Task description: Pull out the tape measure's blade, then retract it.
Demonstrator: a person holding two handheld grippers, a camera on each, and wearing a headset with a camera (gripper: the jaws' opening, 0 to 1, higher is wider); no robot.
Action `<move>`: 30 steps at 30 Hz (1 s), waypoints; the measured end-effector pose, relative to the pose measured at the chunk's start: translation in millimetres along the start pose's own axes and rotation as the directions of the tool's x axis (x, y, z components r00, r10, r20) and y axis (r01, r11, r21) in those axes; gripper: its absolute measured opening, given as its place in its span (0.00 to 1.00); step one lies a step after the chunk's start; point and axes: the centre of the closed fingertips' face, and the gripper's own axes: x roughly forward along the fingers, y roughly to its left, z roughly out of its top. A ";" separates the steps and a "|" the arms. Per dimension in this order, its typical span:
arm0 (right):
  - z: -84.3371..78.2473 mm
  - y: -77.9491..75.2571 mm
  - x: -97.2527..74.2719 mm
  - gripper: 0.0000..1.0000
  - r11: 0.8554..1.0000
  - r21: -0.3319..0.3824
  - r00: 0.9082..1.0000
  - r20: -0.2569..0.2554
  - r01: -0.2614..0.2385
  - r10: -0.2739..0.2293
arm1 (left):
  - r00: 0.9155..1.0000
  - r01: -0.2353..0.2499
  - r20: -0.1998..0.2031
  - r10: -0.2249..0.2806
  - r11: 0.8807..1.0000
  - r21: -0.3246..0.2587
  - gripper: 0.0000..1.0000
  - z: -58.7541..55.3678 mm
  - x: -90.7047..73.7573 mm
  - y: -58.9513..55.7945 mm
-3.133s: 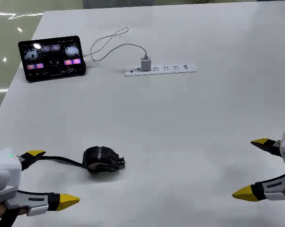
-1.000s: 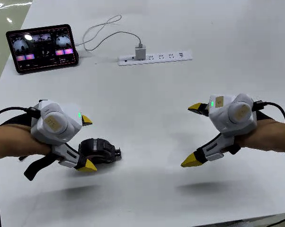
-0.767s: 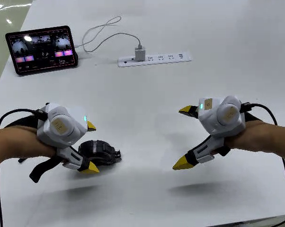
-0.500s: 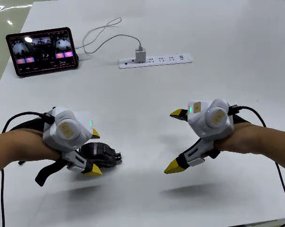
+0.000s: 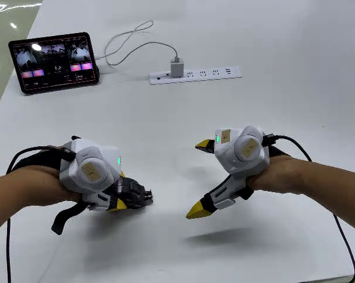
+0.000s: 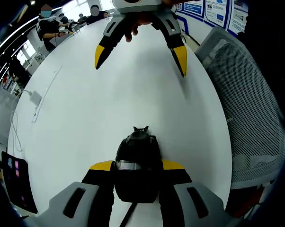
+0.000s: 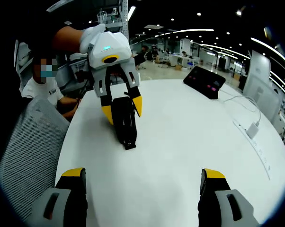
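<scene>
Tape measure (image 5: 130,193) is what we find toward the near left of the white table (image 5: 254,106), a black case lying on the tabletop. We see the left gripper (image 5: 121,190) clamped on it, one yellow-tipped jaw pressed to each flank of the case. In the left gripper view the case (image 6: 138,161) sits squarely between that gripper's (image 6: 138,166) jaws, its blade hook (image 6: 141,128) pointing ahead, with no blade drawn out that we can see. A black strap (image 6: 128,215) trails back from the case between the jaws.

The right gripper (image 5: 196,178) hangs just above the table to the right of the tape measure, apart from it, its jaws spread wide and aimed left at the hook. In its own view, its (image 7: 142,173) tips frame the case (image 7: 123,120) and the left gripper (image 7: 122,109) beyond. In the left gripper view we see it (image 6: 140,60) facing us, jaws parted.

At the far left a tablet (image 5: 53,61) stands lit. To its right lies a power strip (image 5: 195,74) holding a white charger (image 5: 176,68), whose cable (image 5: 130,41) loops toward the tablet. A mesh chair (image 6: 237,118) stands by the near edge.
</scene>
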 end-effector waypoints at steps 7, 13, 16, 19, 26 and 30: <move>5.6 2.9 13.2 0.99 1.000 -0.019 1.000 -0.004 -0.018 0.018 | 1.000 -0.005 -0.001 0.005 1.000 -0.013 0.30 0.5 1.2 -0.1; 12.3 5.8 28.3 0.99 0.999 -0.035 0.999 -0.002 -0.036 0.036 | 1.000 -0.001 -0.010 0.001 1.000 -0.012 0.30 0.6 1.2 -1.1; 15.1 7.0 37.3 0.99 0.998 -0.042 0.999 -0.005 -0.049 0.049 | 1.000 0.003 -0.010 -0.003 1.000 -0.007 0.30 0.0 1.3 -1.9; 15.6 7.7 45.6 0.99 0.998 -0.041 0.998 -0.014 -0.056 0.056 | 1.000 0.010 -0.004 -0.010 1.000 -0.001 0.30 0.0 1.2 -2.9; 17.2 11.0 59.4 0.99 0.997 -0.031 0.997 -0.025 -0.071 0.070 | 1.000 0.009 -0.003 -0.009 1.000 -0.010 0.30 0.1 0.7 -3.2; 18.1 13.1 65.9 0.99 0.994 -0.066 0.996 -0.031 -0.082 0.080 | 1.000 0.010 -0.007 -0.010 1.000 -0.018 0.30 -0.3 1.4 -2.5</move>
